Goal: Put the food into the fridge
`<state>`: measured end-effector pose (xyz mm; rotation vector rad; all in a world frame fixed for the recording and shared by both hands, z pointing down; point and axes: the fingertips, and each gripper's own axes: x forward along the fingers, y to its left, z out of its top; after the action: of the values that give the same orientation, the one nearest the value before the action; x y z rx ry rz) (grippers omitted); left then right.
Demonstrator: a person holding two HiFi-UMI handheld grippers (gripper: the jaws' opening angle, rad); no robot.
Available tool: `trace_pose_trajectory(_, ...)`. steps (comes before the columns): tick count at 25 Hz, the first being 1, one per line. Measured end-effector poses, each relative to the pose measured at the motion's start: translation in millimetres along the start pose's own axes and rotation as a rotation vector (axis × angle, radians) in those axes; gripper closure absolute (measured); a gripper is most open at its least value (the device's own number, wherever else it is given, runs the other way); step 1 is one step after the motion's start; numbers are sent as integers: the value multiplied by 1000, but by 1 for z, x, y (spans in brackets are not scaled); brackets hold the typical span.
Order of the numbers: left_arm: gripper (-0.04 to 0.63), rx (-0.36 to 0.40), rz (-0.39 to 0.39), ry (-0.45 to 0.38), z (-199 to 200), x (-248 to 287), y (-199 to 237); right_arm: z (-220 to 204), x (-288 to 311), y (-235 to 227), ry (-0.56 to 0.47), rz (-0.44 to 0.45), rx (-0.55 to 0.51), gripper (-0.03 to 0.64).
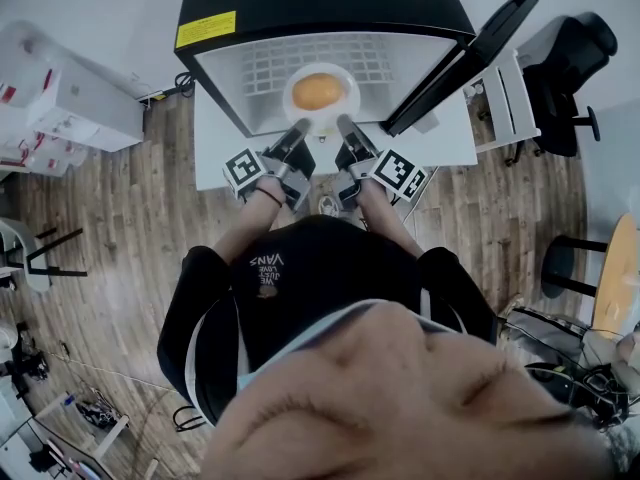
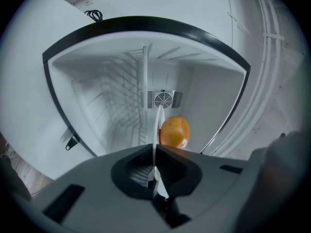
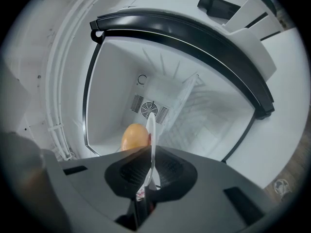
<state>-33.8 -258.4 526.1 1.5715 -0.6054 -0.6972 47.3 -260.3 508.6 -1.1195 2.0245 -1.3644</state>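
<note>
Plate (image 1: 291,96) rim in left fingers (image 1: 295,136), right fingers (image 1: 350,133)

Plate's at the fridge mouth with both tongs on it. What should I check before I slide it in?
1. Open fridge door: ok, swung aside on the right.
2. Grip of left gripper: ok, tongs shut on the rim of the plate.
3. Grip of right gripper: ok, tongs shut on the opposite rim.
4. Orange food seated on the plate: ok, near its middle.
5. Wire shelf free of other items: ok, none show.
6. Plate height against the shelf's front edge: cannot tell.
</note>
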Motion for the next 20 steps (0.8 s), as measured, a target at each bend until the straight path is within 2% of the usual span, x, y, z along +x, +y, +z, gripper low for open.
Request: trace_pose_trajectory(20,569,-6,-3,-47,11,4,-4,4,14,1,20,10,30,594)
